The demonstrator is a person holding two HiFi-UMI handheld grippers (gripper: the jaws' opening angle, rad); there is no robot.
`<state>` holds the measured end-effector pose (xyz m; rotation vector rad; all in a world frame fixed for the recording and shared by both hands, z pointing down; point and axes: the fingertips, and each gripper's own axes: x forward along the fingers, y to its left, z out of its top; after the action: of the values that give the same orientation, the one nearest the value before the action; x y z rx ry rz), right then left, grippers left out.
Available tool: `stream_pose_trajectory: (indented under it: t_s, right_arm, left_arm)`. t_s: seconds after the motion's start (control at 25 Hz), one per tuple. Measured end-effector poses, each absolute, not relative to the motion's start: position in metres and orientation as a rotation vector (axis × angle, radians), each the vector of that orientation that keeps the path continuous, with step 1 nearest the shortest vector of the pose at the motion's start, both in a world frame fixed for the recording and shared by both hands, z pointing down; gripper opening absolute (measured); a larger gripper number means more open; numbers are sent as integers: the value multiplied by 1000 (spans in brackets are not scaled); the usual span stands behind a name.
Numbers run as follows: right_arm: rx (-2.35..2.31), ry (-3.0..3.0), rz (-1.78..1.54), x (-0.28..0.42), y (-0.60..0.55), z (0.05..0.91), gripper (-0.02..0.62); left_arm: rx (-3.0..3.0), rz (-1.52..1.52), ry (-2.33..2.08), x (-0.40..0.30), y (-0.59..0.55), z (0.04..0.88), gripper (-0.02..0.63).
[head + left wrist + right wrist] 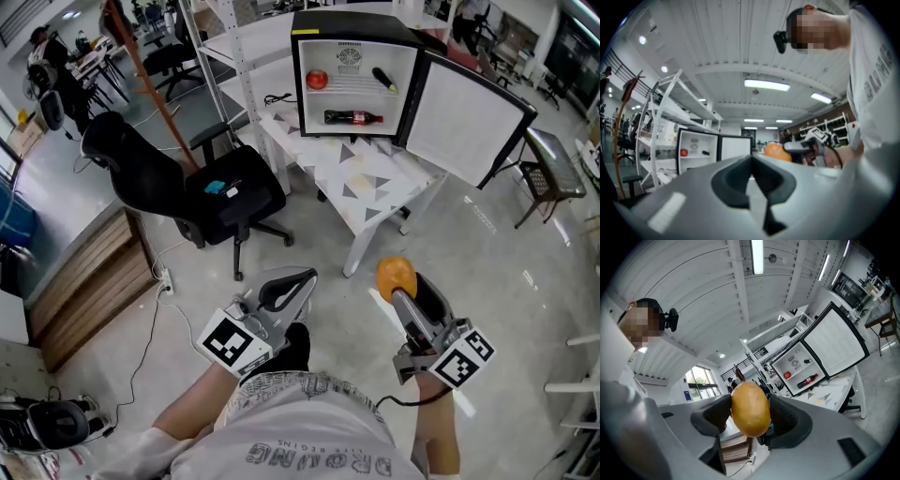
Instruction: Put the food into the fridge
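Right tool (749, 414) clamped on orange fruit (395, 277), held over floor (469, 248) well apart from fridge (352, 37), left tool (751, 161) jaws together, empty, fridge door (466, 117) swung wide right, upper-shelf dark item (384, 80) unidentifiable, bare floor between tools and tabletop (370, 183).

Only lettering I find: print on person's shirt (319, 457) in head view, big outlined capitals upside down to camera, word not surely readable from here; smaller line over it too fine. Left gripper view catches same shirt edge-on, letters cut off. Bottle (353, 117) in fridge (356, 26): red label, print too small. Blue sign (688, 393) by window: illegible
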<state>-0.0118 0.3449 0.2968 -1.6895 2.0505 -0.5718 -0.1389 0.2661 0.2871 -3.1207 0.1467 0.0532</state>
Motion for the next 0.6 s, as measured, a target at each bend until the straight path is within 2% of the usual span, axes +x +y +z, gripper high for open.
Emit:
stream_pose_trajectory:
  t_s: [0.6]
  right_arm:
    - [-1727, 2028, -643, 38, 203, 321, 260]
  left_arm:
    - [-3179, -16, 135, -86, 121, 315, 9]
